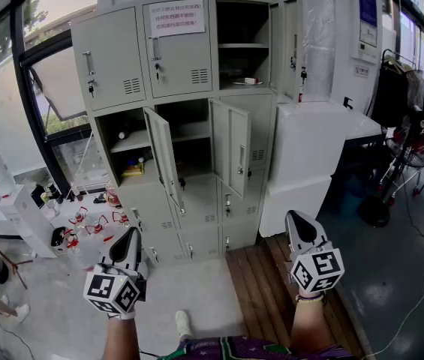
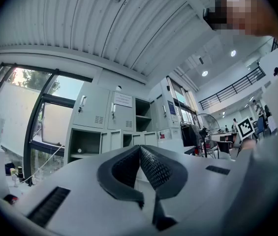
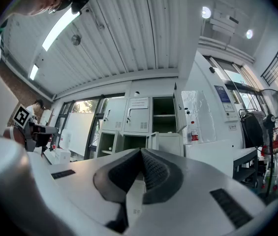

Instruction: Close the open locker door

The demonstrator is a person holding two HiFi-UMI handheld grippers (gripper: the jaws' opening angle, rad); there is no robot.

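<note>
A grey locker cabinet (image 1: 125,66) stands ahead, well out of reach. Three of its doors hang open: one at the top right (image 1: 292,45), and two in the middle row, the left one (image 1: 162,156) and the right one (image 1: 231,145). My left gripper (image 1: 131,240) is low at the left, its jaws shut and empty. My right gripper (image 1: 296,223) is low at the right, also shut and empty. Both point toward the cabinet (image 2: 121,117) (image 3: 141,119) from a distance. In each gripper view the black pads (image 2: 151,167) (image 3: 153,170) meet at the tip.
A white box-like unit (image 1: 313,156) stands right of the lockers. A black fan (image 1: 414,137) and cables are at the far right. Bottles and clutter (image 1: 84,223) lie on the floor at the left, by the window. Wooden boards (image 1: 260,283) lie underfoot.
</note>
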